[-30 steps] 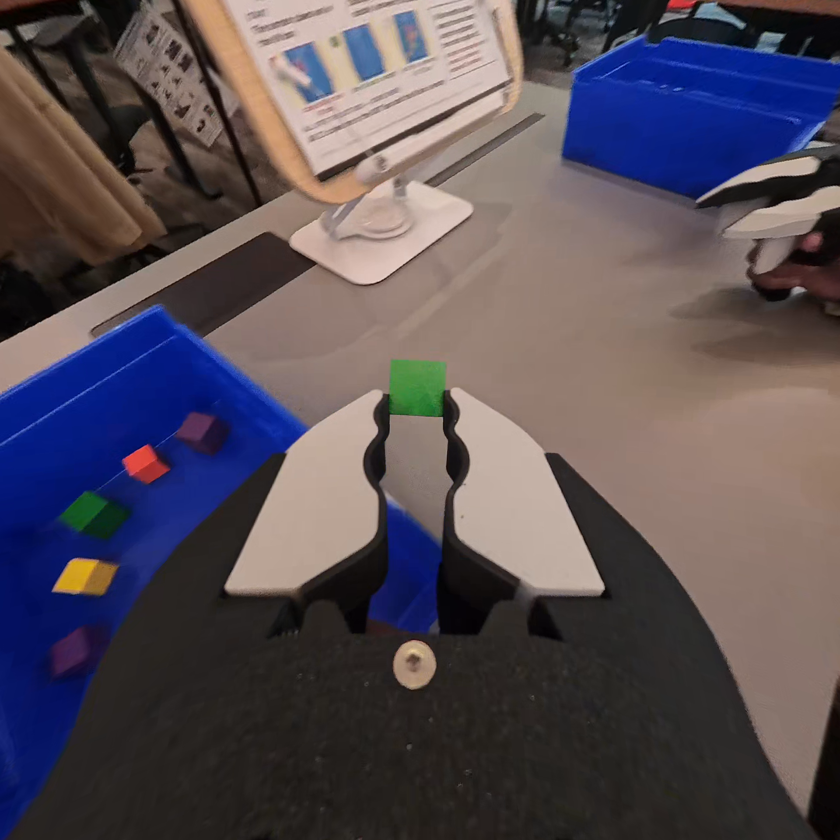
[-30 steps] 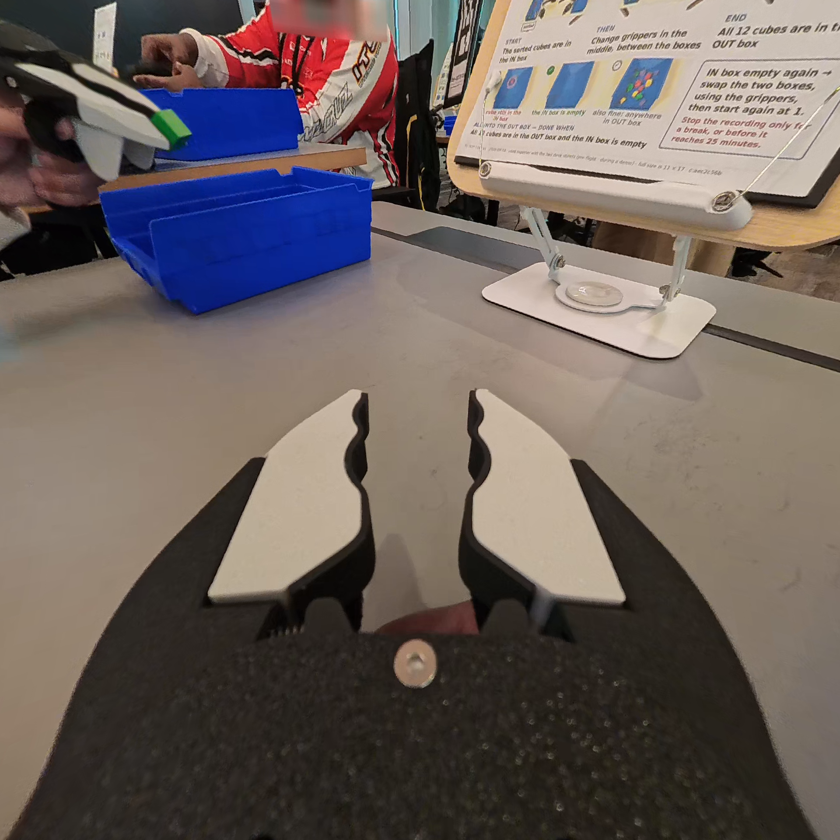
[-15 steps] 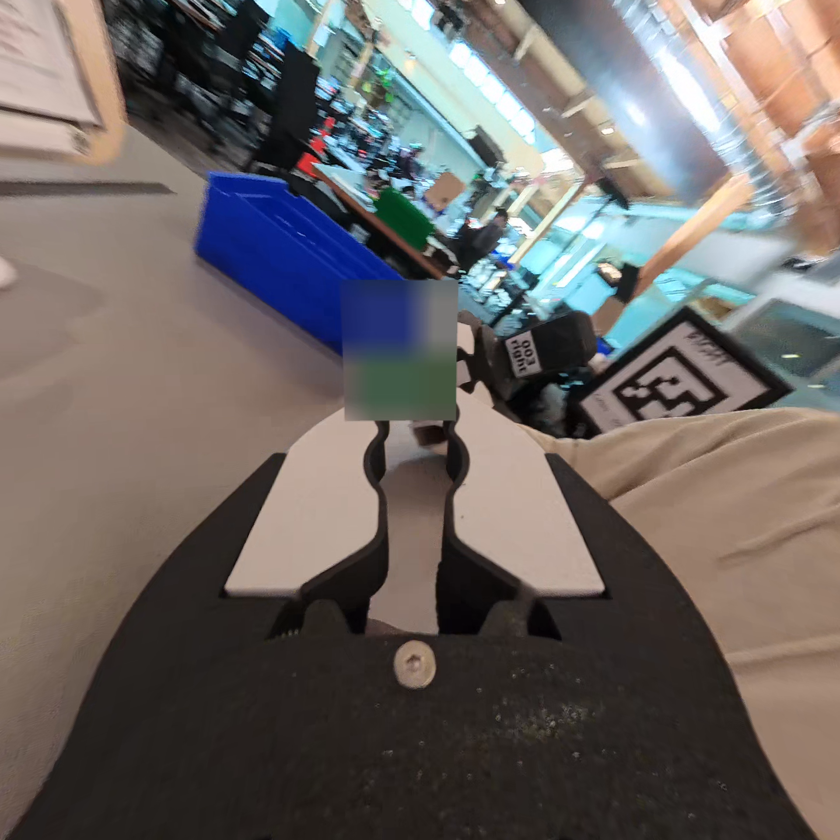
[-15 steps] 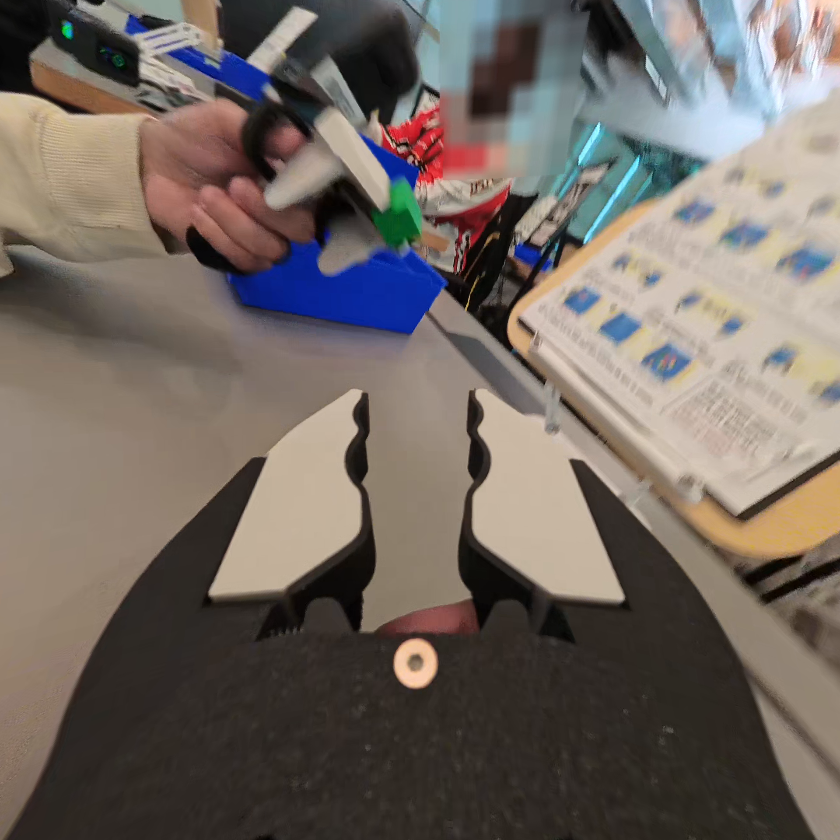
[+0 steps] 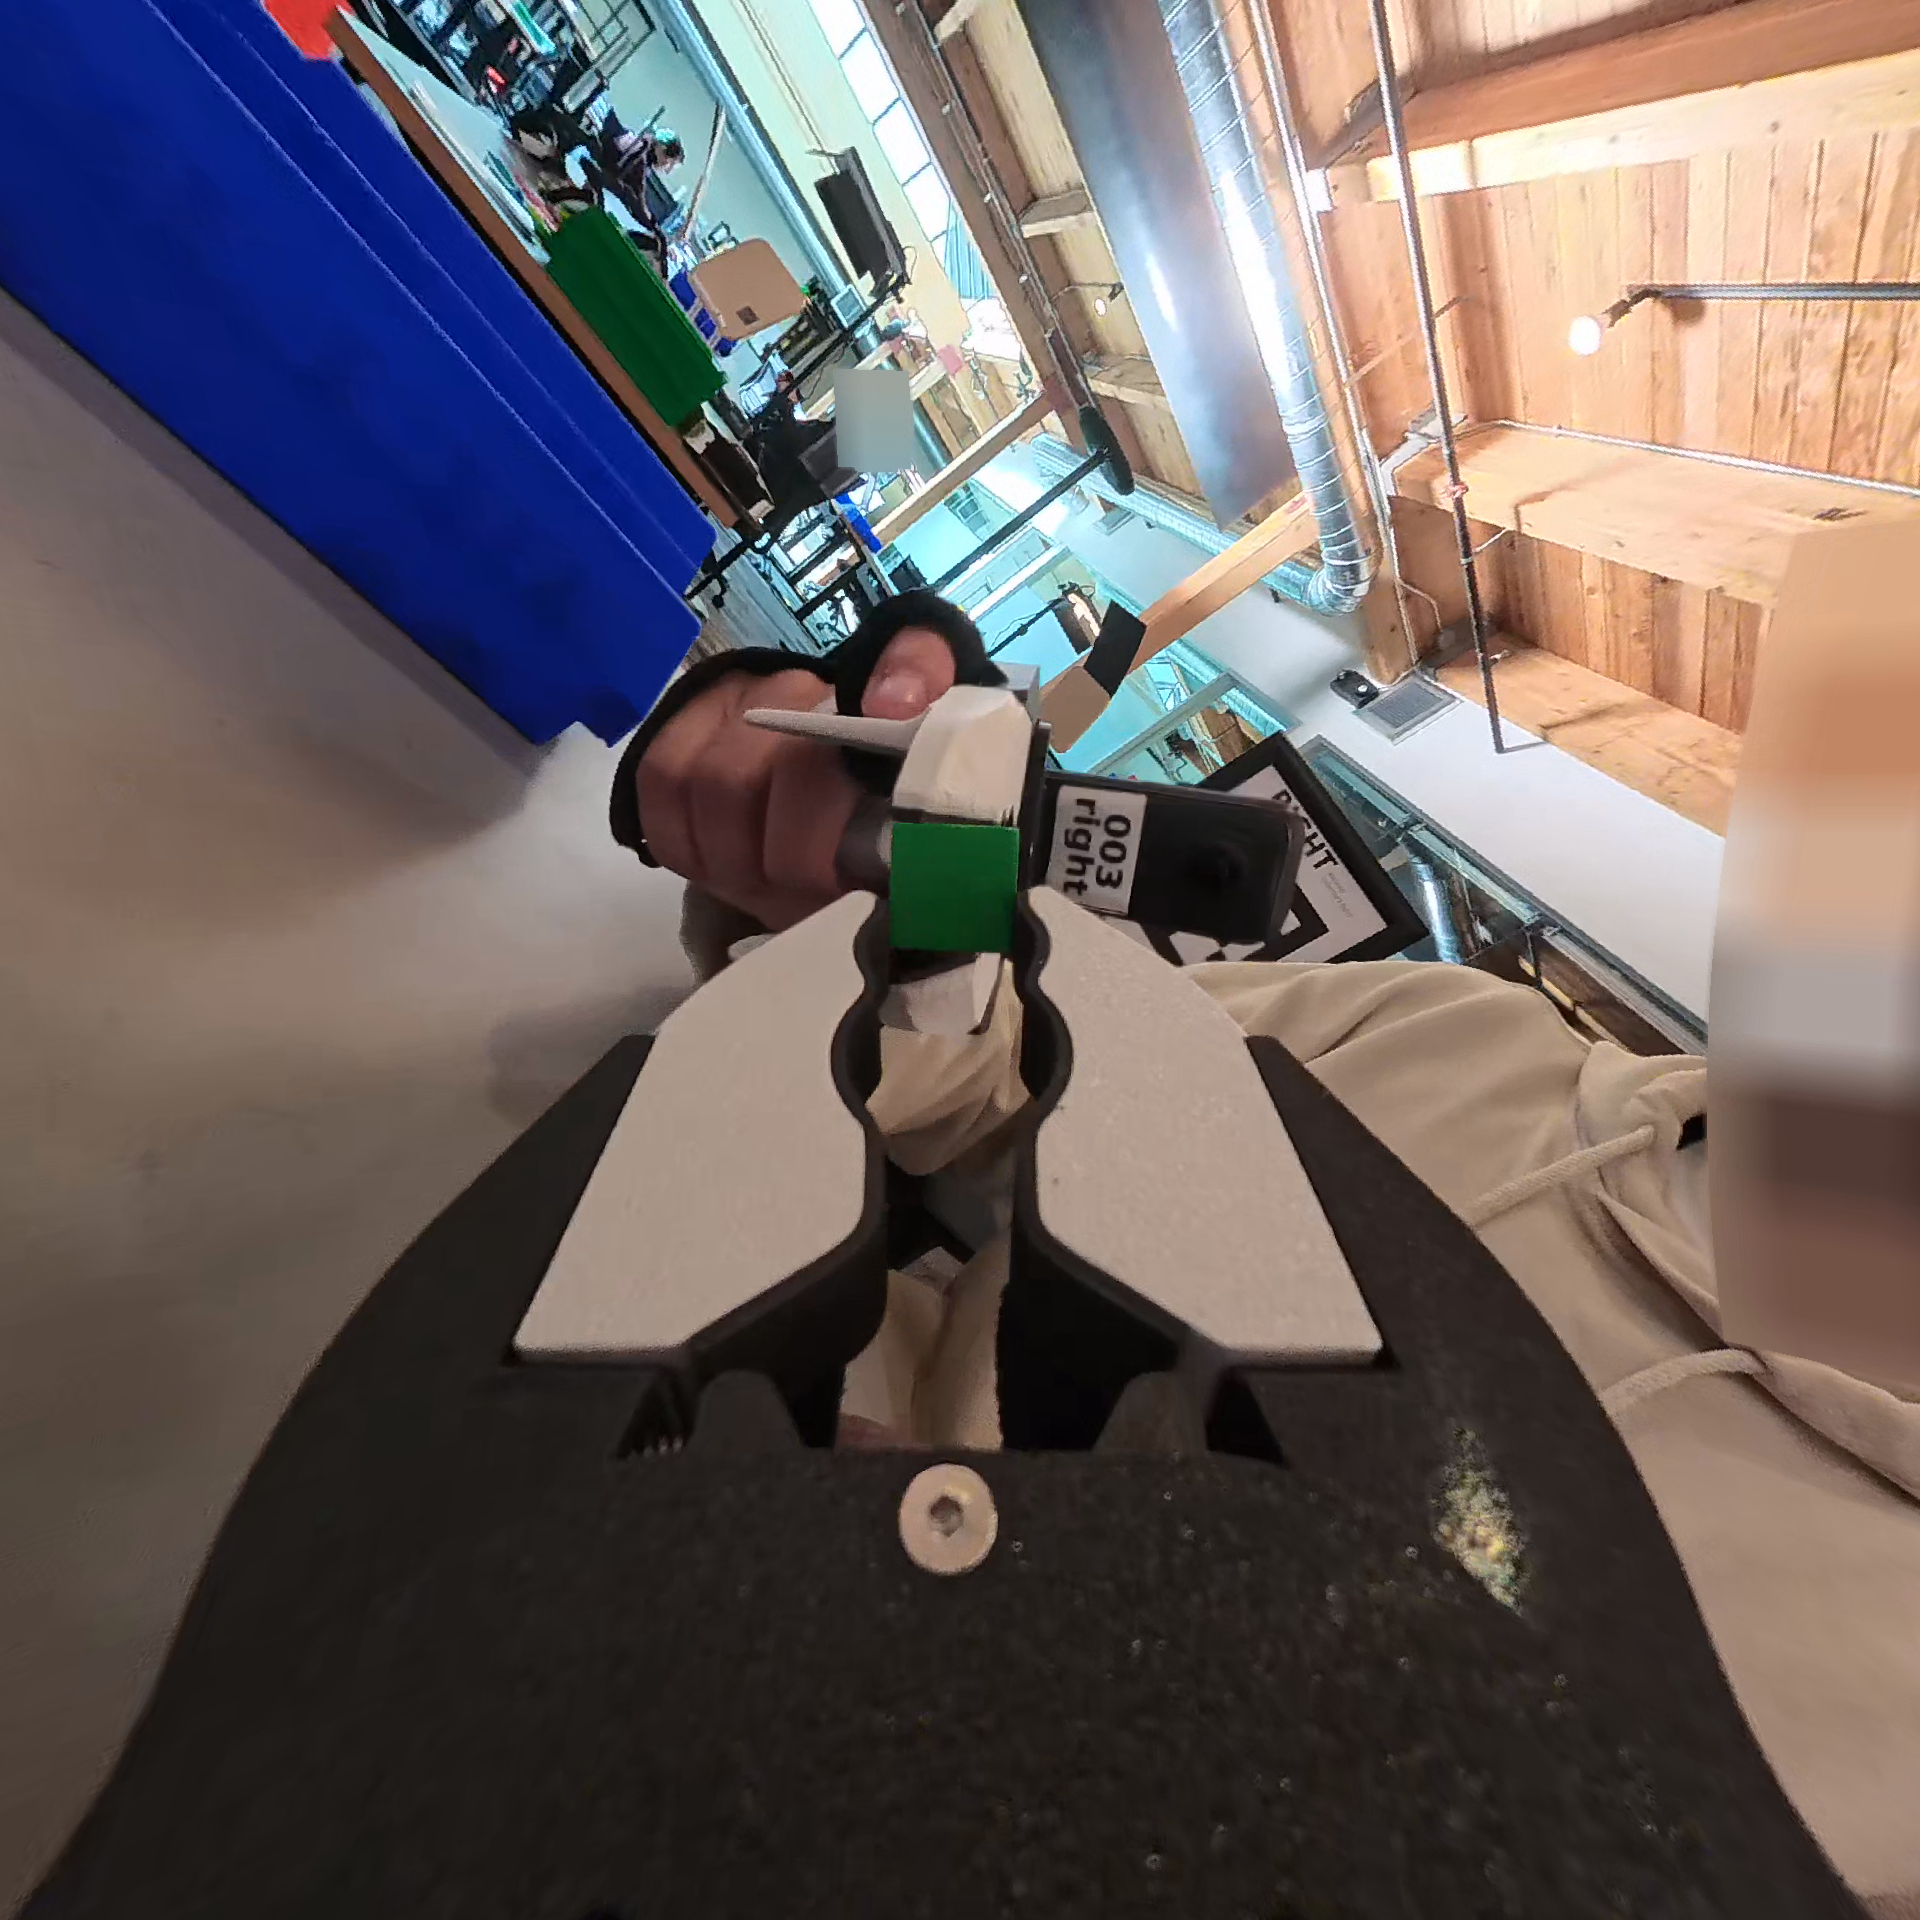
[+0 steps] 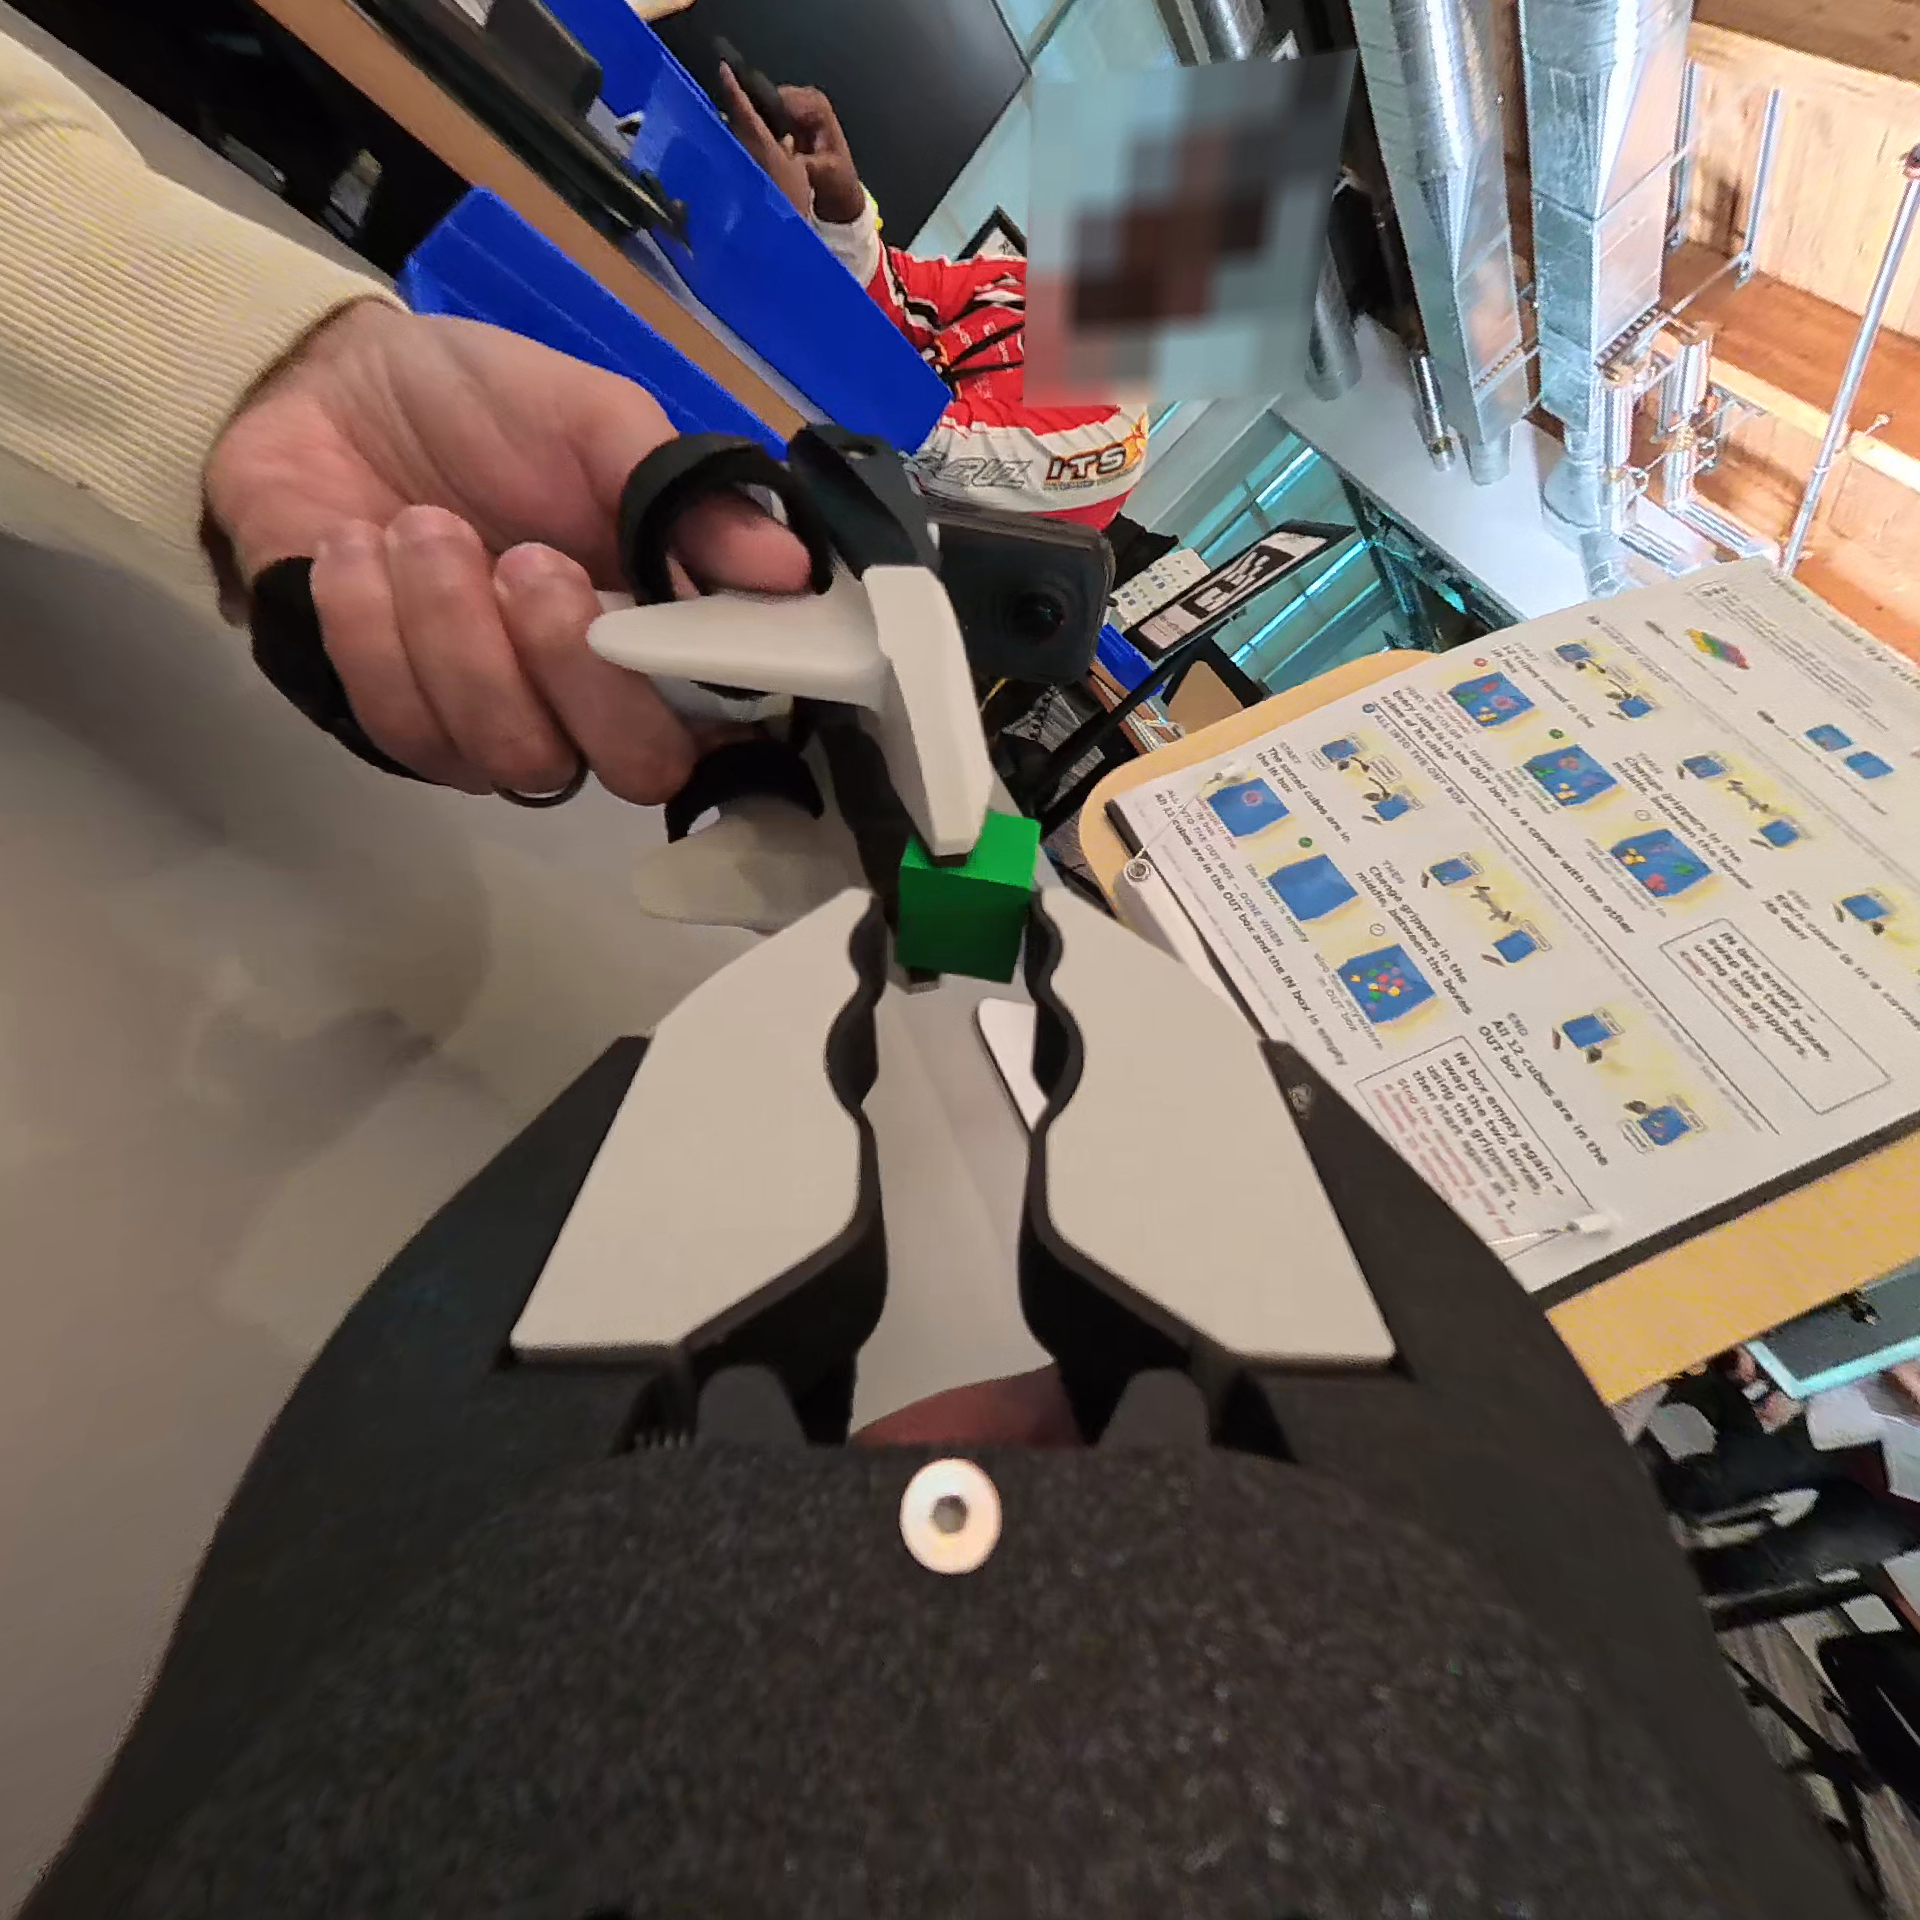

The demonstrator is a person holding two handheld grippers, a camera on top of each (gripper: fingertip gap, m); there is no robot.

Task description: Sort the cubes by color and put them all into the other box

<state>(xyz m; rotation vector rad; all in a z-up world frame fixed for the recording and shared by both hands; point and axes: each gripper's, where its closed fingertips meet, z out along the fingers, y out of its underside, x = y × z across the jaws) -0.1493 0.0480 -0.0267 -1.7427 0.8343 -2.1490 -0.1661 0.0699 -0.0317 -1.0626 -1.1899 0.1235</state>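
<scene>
The green cube (image 5: 952,885) hangs in mid-air above the bench (image 5: 260,935), pinched at the tips of your left tongs (image 5: 951,914) and sitting between the tips of your right tongs (image 6: 961,940), which look closed on it too. It looks small, rigid and light with smooth faces, so grip two opposite flat faces squarely. Both tongs hold it only at the tips, so it could twist out.
</scene>
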